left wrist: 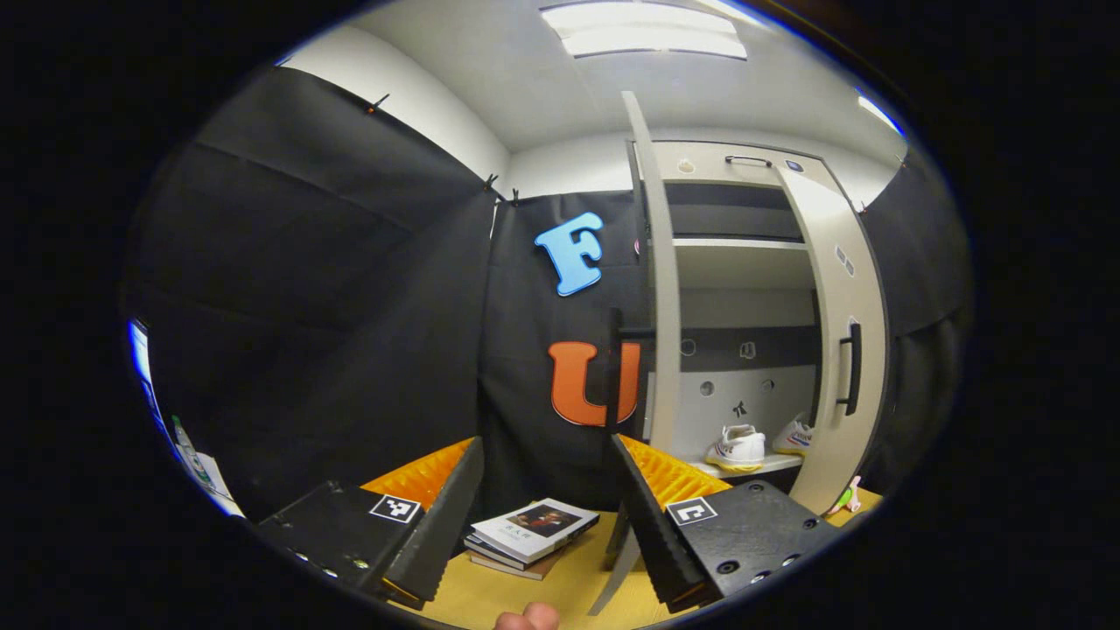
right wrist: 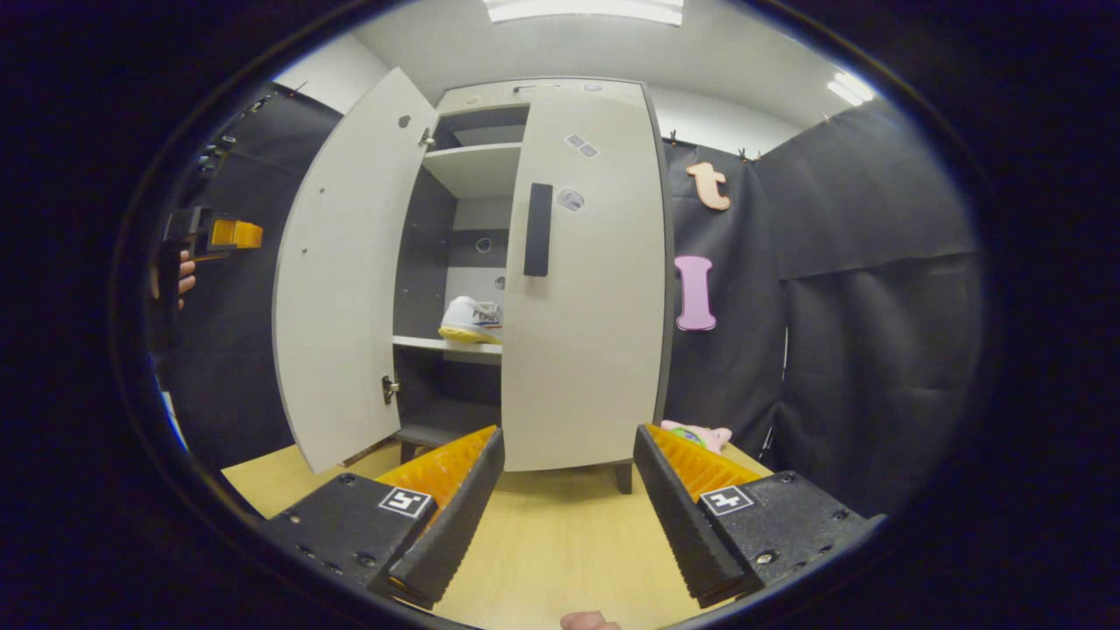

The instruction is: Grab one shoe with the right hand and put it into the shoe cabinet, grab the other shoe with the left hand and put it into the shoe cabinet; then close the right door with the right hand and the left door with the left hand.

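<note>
The white shoe cabinet [left wrist: 744, 262] stands at the right of the left gripper view with its left door [left wrist: 662, 289] edge-on and wide open. Two white shoes [left wrist: 737, 447] [left wrist: 793, 435] rest on its low shelf. My left gripper [left wrist: 547, 472] is open and empty, well short of the cabinet. In the right gripper view the right door [right wrist: 582, 280] with its dark handle [right wrist: 536, 229] is nearly closed, the left door [right wrist: 346, 280] stands open, and one shoe [right wrist: 471, 319] shows in the gap. My right gripper [right wrist: 569, 459] is open and empty in front of the right door.
A stack of books [left wrist: 529, 532] lies on the wooden floor ahead of my left gripper. A small pink and green toy [right wrist: 696, 435] sits by the cabinet's right foot. The other gripper [right wrist: 214, 234] held in a hand shows at far left of the right gripper view.
</note>
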Demonstrator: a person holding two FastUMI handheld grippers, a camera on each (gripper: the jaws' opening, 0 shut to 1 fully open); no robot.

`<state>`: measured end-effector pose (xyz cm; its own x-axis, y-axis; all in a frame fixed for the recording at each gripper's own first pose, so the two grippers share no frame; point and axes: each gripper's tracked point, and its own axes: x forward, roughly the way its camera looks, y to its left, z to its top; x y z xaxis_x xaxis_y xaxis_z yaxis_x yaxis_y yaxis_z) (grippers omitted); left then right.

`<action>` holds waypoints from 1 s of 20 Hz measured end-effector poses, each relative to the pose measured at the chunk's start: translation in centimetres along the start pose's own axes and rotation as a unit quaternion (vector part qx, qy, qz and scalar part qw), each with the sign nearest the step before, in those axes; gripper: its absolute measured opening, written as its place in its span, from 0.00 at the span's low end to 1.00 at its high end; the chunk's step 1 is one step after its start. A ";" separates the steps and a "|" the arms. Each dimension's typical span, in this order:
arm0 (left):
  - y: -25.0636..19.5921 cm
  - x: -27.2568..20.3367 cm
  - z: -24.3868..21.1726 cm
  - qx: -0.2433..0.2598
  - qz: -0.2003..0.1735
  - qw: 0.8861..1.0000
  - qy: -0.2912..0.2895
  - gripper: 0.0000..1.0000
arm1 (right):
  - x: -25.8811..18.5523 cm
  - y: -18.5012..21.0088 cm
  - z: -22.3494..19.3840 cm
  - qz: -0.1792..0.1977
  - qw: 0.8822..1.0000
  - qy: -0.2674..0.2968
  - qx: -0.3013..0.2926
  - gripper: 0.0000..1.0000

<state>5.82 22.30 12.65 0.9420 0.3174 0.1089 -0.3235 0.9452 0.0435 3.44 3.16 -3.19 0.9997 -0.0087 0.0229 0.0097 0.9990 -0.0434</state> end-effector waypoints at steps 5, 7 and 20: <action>1.9 5.9 1.1 -0.003 0.005 1.000 0.003 0.89 | 0.5 -0.2 1.0 -0.005 1.000 -0.009 -0.005 0.97; 1.8 7.7 1.0 -0.012 -0.007 1.000 0.016 0.89 | 0.6 -0.5 1.2 -0.008 1.000 -0.010 -0.003 0.97; 0.9 8.4 0.9 -0.025 -0.023 0.999 0.032 0.89 | 1.9 0.1 0.9 0.001 1.000 -0.004 -0.006 0.97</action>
<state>13.38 25.75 14.52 0.9598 0.2772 0.0434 -0.2773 0.9608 -0.0028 5.30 3.33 -2.28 0.9995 -0.0072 0.0304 0.0088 0.9985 -0.0548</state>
